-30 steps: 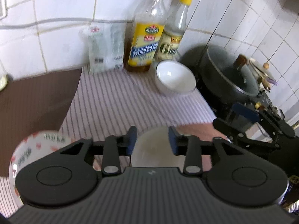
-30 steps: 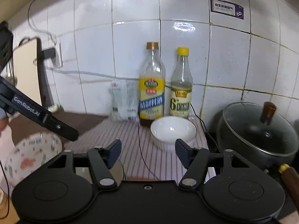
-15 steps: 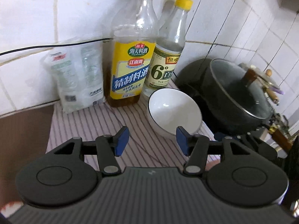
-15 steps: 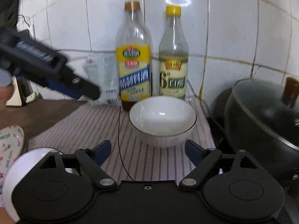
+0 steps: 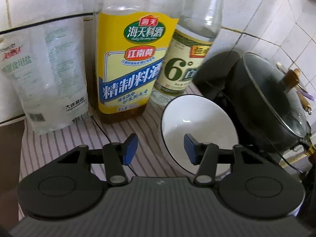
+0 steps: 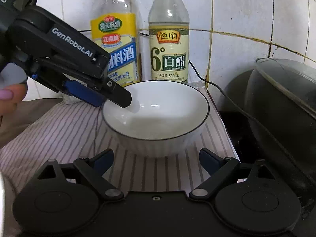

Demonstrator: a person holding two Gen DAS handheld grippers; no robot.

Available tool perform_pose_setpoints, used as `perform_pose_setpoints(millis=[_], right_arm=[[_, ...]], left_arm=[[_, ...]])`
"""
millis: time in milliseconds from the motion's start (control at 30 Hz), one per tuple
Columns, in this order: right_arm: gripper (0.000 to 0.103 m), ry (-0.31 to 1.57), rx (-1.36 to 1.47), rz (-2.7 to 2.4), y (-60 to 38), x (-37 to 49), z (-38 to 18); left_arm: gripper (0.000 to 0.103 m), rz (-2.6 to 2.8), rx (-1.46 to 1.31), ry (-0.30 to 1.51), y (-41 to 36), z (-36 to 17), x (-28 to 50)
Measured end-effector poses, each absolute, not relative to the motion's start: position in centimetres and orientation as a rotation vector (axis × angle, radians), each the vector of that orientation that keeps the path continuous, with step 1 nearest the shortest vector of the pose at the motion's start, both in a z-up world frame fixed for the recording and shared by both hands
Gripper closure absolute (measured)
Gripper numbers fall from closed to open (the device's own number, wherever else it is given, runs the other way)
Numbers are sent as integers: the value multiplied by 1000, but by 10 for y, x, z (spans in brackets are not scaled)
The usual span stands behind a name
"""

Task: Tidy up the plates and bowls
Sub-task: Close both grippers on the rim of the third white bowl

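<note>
Over the striped cloth (image 6: 65,130) we have brought both grippers down to the white bowl (image 6: 156,114); left gripper (image 5: 160,148) narrowing astride its rim, right gripper (image 6: 156,160) widening, empty; pickup appears imminent.

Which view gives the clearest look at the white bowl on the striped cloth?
The right wrist view: the white bowl sits centred, its whole dark rim showing except where the left gripper reaches over its edge. In the left wrist view the bowl is skewed and partly hidden behind that gripper's own fingers.

Glossy white bowl (image 6: 156,116) on striped cloth (image 6: 65,130); glass bottles (image 6: 168,39).
</note>
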State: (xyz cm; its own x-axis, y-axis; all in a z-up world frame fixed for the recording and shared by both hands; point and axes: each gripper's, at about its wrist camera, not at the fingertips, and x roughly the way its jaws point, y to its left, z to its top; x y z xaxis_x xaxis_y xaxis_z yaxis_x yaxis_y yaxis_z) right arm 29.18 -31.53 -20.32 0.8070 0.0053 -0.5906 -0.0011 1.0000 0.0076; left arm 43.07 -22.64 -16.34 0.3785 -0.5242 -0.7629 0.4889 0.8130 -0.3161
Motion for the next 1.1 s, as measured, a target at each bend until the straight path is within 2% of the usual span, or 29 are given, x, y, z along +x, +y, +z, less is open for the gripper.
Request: perform_pose_setpoints(millis=[33, 233, 667, 1100], right_arm=[[7, 628, 7, 6, -316, 294, -205], [7, 605, -6, 18, -316, 304, -204], [6, 620, 1, 48, -314, 304, -197], [6, 503, 0, 170, -287, 252, -130]], left_arm=[[63, -647, -41, 999, -228, -167, 433], [83, -698, -127, 1076, -227, -187, 445], [85, -677, -55, 1083, -231, -172, 427], [85, -602, 12, 1012, -193, -76, 361]])
